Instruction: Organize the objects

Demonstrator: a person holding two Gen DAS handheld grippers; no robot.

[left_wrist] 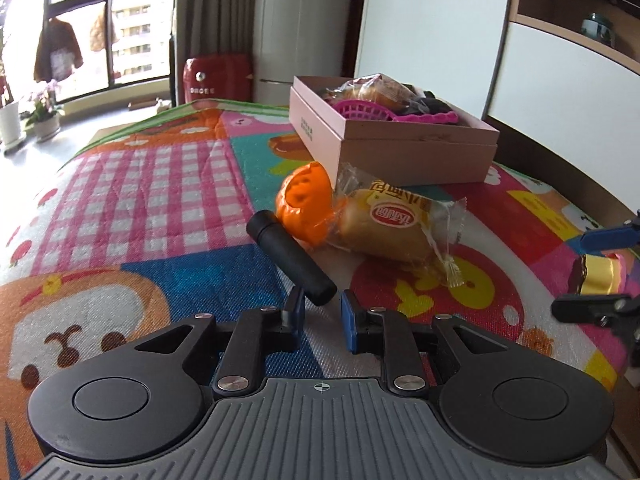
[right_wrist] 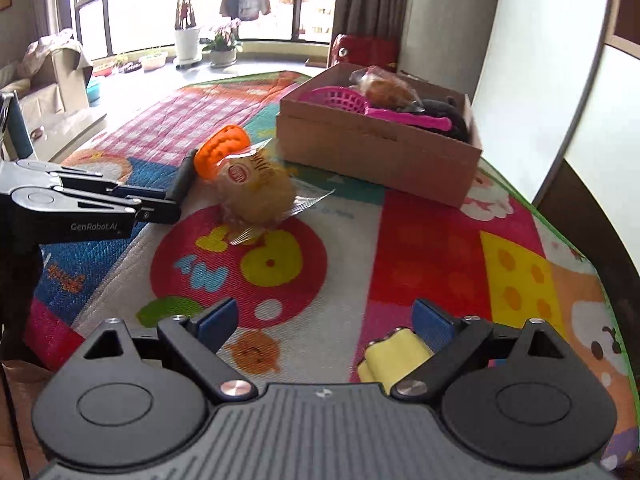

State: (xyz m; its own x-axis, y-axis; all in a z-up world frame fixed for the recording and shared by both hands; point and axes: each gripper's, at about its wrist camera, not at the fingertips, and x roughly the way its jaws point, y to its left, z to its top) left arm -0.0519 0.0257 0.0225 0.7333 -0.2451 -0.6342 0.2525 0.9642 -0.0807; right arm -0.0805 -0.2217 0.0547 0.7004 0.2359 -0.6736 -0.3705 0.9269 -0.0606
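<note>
Colourful play mat (left_wrist: 140, 184) under both tools: my left gripper (left_wrist: 320, 312) is narrowly open at the near end of the black handle (left_wrist: 290, 258), which looks stiff and light, its orange head (left_wrist: 306, 200) beside the box (left_wrist: 380, 148); my right gripper (right_wrist: 324, 322) gapes wide, unloaded.

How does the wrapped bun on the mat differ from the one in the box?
The bun on the mat lies loose beside the orange toy; the bun in the box sits on top of a pink basket. The mat bun's red logo faces the camera; the boxed one's label cannot be read. Both are in clear wrappers.
</note>
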